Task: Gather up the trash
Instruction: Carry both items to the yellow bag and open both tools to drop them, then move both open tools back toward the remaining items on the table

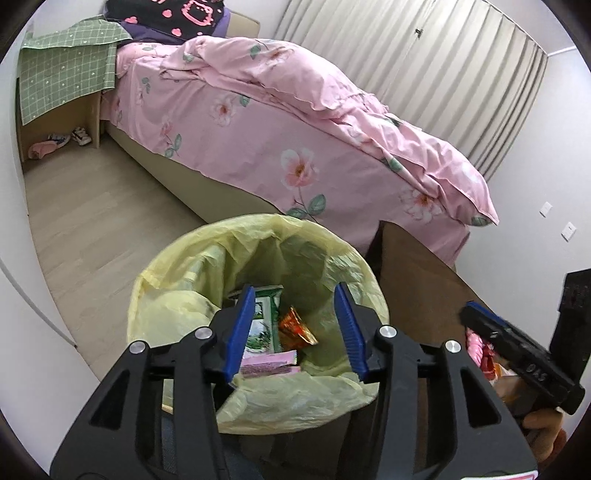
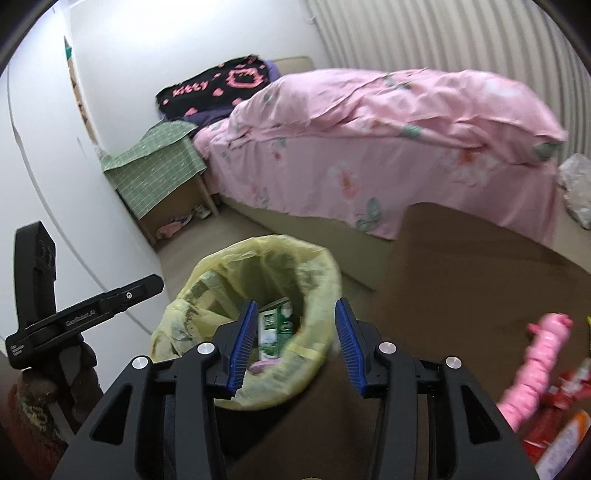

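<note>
Yellow-lined trash bin [image 1: 192,295] holds green carton [image 1: 264,317] and wrappers [image 1: 295,326].

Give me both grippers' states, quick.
Left gripper: open, empty, above the bin.
Right gripper: open, empty.

A bed [image 1: 229,147] with a pink flowered quilt [image 1: 332,103] fills the room from ten to three o'clock. At its head, about eleven o'clock, lies a black blanket [image 1: 173,14] with pink hearts. Beside it at ten o'clock stands a nightstand [image 1: 94,118] under a green checked cloth [image 1: 66,70], with small shoes [image 1: 81,136] beneath. Pale curtains [image 1: 424,59] hang at one o'clock. A brown table [image 1: 417,280] sits at four o'clock.
</note>
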Demonstrator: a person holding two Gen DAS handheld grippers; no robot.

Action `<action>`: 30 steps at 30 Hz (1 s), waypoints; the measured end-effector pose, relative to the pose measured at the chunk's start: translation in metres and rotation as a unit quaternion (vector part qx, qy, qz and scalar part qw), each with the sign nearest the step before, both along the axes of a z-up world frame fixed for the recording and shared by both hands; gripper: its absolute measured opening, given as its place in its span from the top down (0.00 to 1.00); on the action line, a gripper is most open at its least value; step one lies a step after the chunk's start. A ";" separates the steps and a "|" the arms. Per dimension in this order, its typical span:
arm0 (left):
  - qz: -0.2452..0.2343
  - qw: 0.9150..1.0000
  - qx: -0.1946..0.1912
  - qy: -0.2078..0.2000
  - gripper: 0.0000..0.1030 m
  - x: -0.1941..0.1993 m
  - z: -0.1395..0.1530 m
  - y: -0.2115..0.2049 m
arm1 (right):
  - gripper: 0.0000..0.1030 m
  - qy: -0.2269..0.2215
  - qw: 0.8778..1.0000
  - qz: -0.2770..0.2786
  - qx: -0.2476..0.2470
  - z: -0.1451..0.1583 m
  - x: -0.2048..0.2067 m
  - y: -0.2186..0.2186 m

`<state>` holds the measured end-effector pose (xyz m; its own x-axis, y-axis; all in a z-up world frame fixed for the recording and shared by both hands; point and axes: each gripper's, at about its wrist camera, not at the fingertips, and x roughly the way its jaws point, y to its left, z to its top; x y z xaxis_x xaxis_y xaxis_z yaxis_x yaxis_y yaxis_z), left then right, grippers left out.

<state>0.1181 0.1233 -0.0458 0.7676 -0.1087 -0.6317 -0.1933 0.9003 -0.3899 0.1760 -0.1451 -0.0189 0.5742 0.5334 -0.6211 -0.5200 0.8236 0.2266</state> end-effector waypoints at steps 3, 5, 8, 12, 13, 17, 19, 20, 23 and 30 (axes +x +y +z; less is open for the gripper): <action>-0.039 0.999 -0.001 -0.002 0.58 0.003 0.001 -0.024 | 0.60 -0.027 0.999 -0.036 -0.022 0.012 -0.016 -0.040; -0.074 0.997 -0.002 -0.006 0.57 0.007 0.002 -0.044 | 0.60 -0.038 0.997 -0.059 -0.030 0.018 -0.027 -0.066; -0.160 0.987 -0.006 -0.028 0.54 0.017 0.009 -0.089 | 0.60 -0.056 0.991 -0.113 -0.050 0.024 -0.048 -0.117; -0.285 0.957 -0.016 -0.048 0.53 0.034 0.017 -0.162 | 0.60 -0.064 0.977 -0.191 -0.076 0.022 -0.076 -0.185; -0.316 0.947 -0.017 -0.047 0.53 0.039 0.018 -0.183 | 0.60 -0.062 0.972 -0.211 -0.078 0.019 -0.083 -0.204; -0.409 0.911 0.007 -0.056 0.53 0.053 0.021 -0.262 | 0.60 -0.045 0.960 -0.267 -0.077 0.005 -0.108 -0.265; -0.449 0.891 0.033 -0.060 0.53 0.059 0.020 -0.299 | 0.59 -0.039 0.956 -0.281 -0.076 -0.003 -0.117 -0.284; -0.465 0.882 0.053 -0.062 0.53 0.062 0.018 -0.318 | 0.59 -0.037 0.955 -0.284 -0.076 -0.007 -0.121 -0.291; -0.503 0.853 0.112 -0.079 0.53 0.065 0.014 -0.366 | 0.59 -0.042 0.951 -0.298 -0.077 -0.017 -0.129 -0.309; -0.585 0.783 0.195 -0.077 0.49 0.120 0.023 -0.465 | 0.59 -0.041 0.948 -0.314 -0.040 -0.029 -0.142 -0.337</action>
